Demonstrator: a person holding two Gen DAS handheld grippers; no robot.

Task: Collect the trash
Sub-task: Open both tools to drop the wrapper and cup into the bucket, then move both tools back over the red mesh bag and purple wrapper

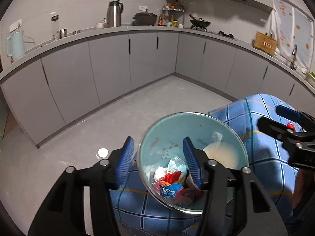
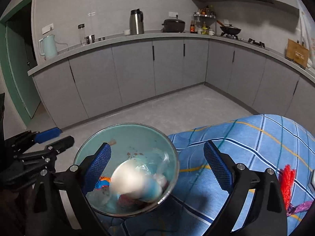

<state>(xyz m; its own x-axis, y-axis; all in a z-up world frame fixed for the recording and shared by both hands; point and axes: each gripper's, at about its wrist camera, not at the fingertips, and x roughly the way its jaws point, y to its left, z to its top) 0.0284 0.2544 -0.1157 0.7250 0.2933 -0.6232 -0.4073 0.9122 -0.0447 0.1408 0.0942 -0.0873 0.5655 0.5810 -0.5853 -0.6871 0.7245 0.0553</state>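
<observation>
A glass bowl point(image 1: 177, 129) sits at the left edge of a table under a blue plaid cloth point(image 1: 261, 157). It holds a white bag of milky liquid point(image 1: 220, 155), clear plastic and crumpled red and blue wrappers point(image 1: 169, 182). My left gripper point(image 1: 158, 143) is open and straddles the bowl's near-left rim, one pad outside and one inside, neither pressing on it. My right gripper point(image 2: 157, 147) stands wide open over the bowl point(image 2: 126, 135). The white bag point(image 2: 133, 179) is blurred below it, untouched. A red fringed scrap point(image 2: 287, 179) and a purple wrapper point(image 2: 301, 206) lie on the cloth.
Grey floor point(image 1: 137, 106) lies beyond the table, ringed by grey cabinets point(image 1: 110, 63). Their counter carries a pale kettle point(image 1: 15, 43), a steel flask point(image 1: 114, 13), a pot and a wok. A green door point(image 2: 13, 68) is at the left.
</observation>
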